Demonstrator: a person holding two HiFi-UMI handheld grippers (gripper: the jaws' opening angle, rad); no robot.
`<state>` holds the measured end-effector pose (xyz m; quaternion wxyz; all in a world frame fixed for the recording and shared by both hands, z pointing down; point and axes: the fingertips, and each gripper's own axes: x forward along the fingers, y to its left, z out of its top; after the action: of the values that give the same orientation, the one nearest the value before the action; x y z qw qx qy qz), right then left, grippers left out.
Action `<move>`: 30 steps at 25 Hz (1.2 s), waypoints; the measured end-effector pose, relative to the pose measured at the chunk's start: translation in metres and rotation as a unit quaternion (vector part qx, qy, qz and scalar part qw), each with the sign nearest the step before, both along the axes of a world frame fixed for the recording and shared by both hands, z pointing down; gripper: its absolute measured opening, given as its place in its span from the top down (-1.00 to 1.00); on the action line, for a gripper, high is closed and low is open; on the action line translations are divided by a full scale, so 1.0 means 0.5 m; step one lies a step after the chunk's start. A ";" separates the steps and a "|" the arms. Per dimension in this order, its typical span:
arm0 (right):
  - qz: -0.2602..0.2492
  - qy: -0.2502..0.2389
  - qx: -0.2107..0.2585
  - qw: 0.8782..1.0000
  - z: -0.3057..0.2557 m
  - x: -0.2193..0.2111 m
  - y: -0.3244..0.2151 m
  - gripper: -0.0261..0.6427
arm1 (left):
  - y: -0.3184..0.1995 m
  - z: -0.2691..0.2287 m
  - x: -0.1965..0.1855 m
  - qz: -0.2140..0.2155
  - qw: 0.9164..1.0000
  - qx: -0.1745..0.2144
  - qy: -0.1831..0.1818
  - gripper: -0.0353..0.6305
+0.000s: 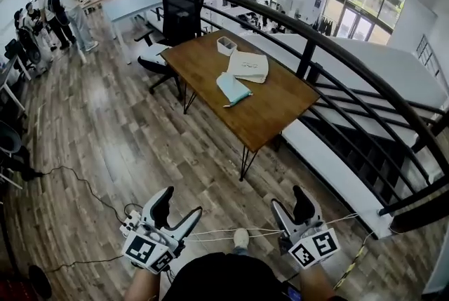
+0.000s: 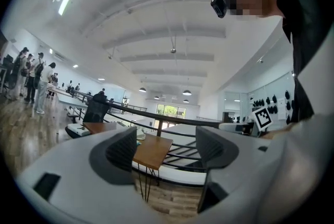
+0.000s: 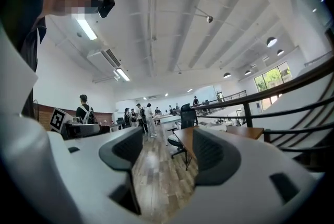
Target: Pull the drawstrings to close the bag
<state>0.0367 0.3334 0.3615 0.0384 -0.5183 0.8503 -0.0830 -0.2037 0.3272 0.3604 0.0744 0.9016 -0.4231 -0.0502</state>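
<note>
Pointing level toward the table (image 1: 273, 106), left gripper (image 1: 177, 208) and right gripper (image 1: 292, 205) show fingers (image 1: 163, 203) spread, empty.

Bright, even light, fisheye w/ dark corners

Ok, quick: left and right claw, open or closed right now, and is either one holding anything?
Left claw: open, nothing between its jaws.
Right claw: open, nothing between its jaws.
</note>
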 end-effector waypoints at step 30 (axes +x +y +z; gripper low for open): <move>-0.026 -0.010 -0.024 0.999 0.043 0.300 -0.287 0.07 | -0.319 -0.041 0.243 -0.069 0.997 0.024 0.010 -0.23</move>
<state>0.1867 0.1898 0.3832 0.0322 -0.4957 0.8609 -0.1098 -0.0821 0.1675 0.3400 0.0536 0.8712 -0.4823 -0.0739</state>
